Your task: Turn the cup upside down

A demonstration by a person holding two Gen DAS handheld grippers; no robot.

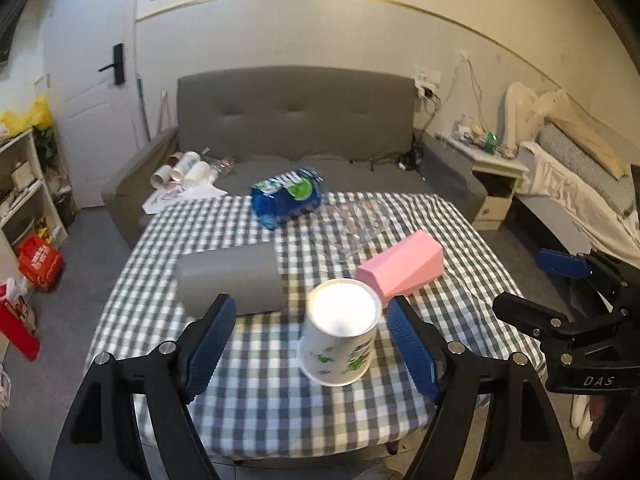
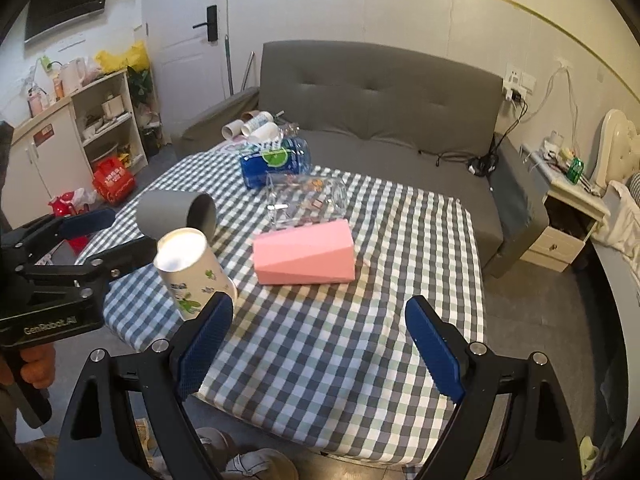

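1. The paper cup (image 1: 339,332) stands on the checked surface (image 1: 280,392) near its front edge, and it already looks flipped: in the left wrist view the wide rim sits at the bottom on the cloth and the closed white base faces up, with the printed pattern upside down
2. The cup leans a little in both views, so whether it is fully settled I cannot tell
3. The left tongs (image 1: 312,344) are spread wide, one pad on each side of the cup, neither touching it; they hold nothing
4. The right tongs (image 2: 320,348) are also wide and hold nothing, set to the right of the cup and apart from it
5. Just behind the cup lie a pink faceted cup (image 1: 400,270) on its side and, to the cup's left rear, a grey cylinder (image 1: 230,280); further behind are a clear glass vessel (image 2: 308,198) and a blue packet (image 1: 286,196), all on their sides
6. Judgement: the turn itself seems done; what is left is to draw the left tongs back without knocking the cup
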